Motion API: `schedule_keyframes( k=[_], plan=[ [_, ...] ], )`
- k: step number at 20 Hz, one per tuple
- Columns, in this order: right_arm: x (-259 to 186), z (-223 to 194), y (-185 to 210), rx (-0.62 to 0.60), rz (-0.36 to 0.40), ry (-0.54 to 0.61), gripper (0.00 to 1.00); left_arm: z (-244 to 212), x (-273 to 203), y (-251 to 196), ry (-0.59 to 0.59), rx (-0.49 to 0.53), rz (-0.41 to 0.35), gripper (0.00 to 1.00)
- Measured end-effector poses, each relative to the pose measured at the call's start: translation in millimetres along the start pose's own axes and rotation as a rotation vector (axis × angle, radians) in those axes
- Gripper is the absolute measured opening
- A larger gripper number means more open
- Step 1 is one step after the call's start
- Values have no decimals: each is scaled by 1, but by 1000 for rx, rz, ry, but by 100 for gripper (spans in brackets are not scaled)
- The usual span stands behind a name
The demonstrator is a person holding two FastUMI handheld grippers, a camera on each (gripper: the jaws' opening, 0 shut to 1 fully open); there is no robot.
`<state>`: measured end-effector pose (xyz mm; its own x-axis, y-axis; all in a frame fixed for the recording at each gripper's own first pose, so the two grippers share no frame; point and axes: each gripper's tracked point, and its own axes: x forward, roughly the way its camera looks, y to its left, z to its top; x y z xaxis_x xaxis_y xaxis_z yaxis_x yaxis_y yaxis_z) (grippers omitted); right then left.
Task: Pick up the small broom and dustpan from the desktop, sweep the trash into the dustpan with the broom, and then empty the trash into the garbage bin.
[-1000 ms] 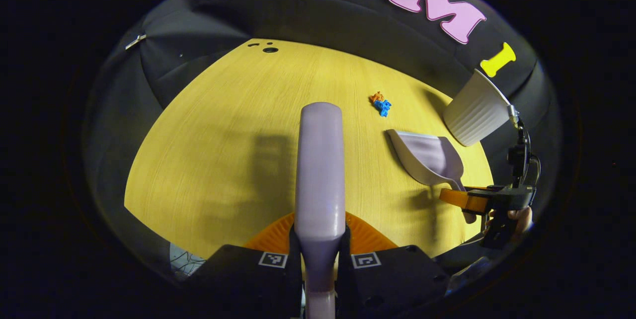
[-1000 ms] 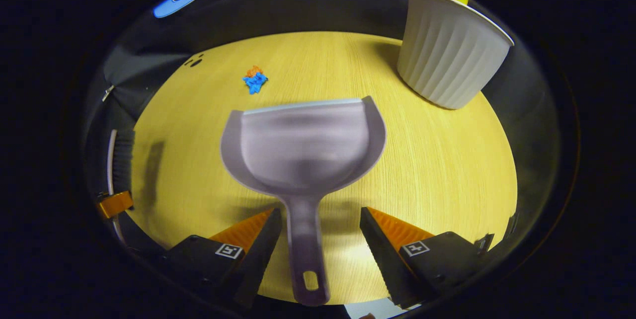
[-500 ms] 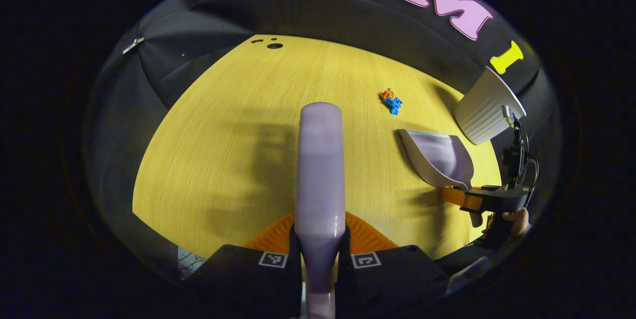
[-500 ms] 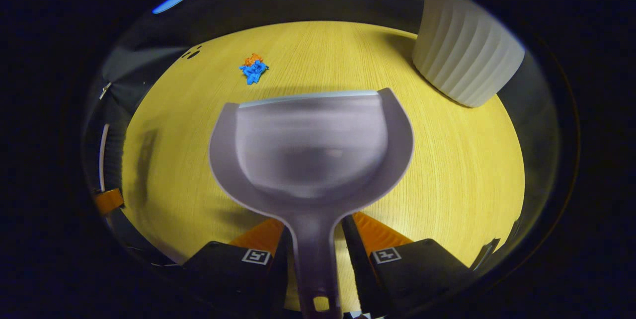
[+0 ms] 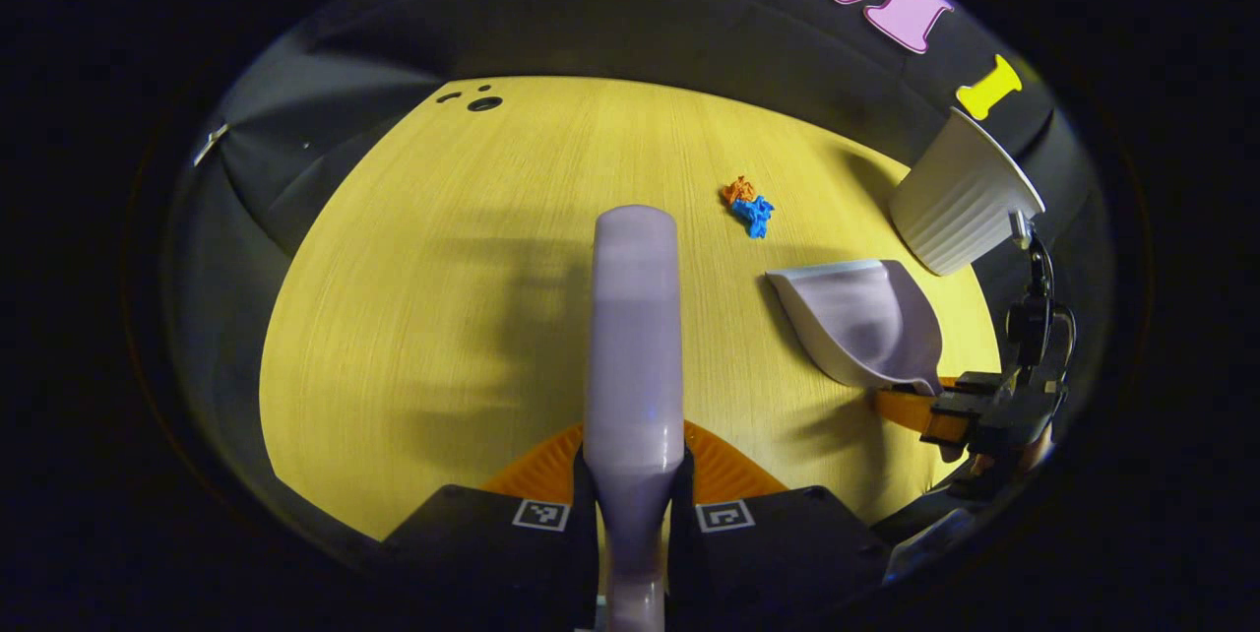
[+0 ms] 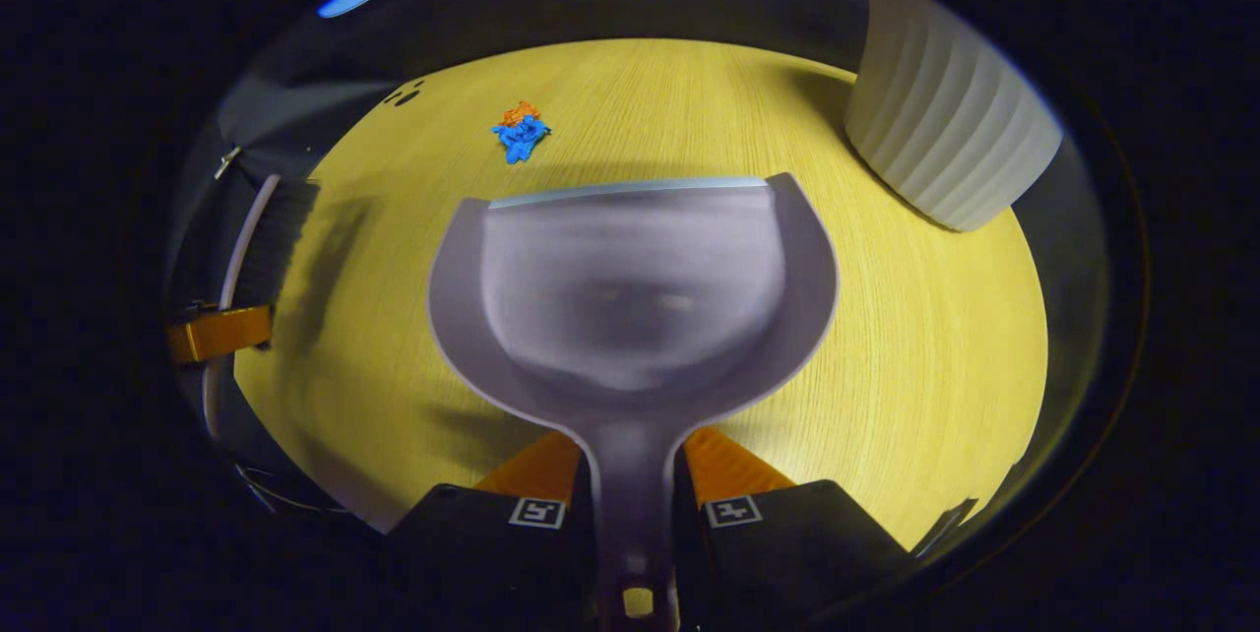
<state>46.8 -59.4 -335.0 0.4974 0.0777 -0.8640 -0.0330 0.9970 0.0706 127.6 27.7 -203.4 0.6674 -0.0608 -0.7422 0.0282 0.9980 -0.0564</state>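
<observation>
The right tool (image 6: 632, 474), spread a second ago, now pinches the dustpan (image 6: 630, 287) handle; the left tool (image 5: 635, 484) stays pinching the broom (image 5: 635, 337). Trash (image 6: 520, 132) upper left, bin (image 6: 945, 140) upper right on the table (image 6: 935, 337).

left gripper view: above desk (image 5: 413, 317), facing wall | right gripper view: likewise | shared: trash (image 5: 748, 204)

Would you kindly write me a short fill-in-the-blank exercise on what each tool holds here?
1. The left tool is shut on the handle of the lilac plastic ____.
2. The right tool grips the lilac plastic dustpan by its ____.
3. The blue and orange crumpled trash lies on the yellow wooden ____.
4. The white ribbed garbage bin stands ____ on the desktop.

Missing words: broom; handle; desktop; upright
</observation>
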Motion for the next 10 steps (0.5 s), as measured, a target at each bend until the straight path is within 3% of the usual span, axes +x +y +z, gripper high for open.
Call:
schedule_keyframes(
  k=[6, 9, 10],
  plan=[
    [-7, 1, -18, -84, 23, -3, 40, 54, 37, 5, 12, 104, 20, 32],
    [-14, 4, -27, -123, 39, 3, 36, 82, 59, 8, 30, 175, 37, 31],
    [-16, 5, -29, -141, 45, 3, 40, 91, 68, 9, 37, 206, 42, 32]
  ],
)
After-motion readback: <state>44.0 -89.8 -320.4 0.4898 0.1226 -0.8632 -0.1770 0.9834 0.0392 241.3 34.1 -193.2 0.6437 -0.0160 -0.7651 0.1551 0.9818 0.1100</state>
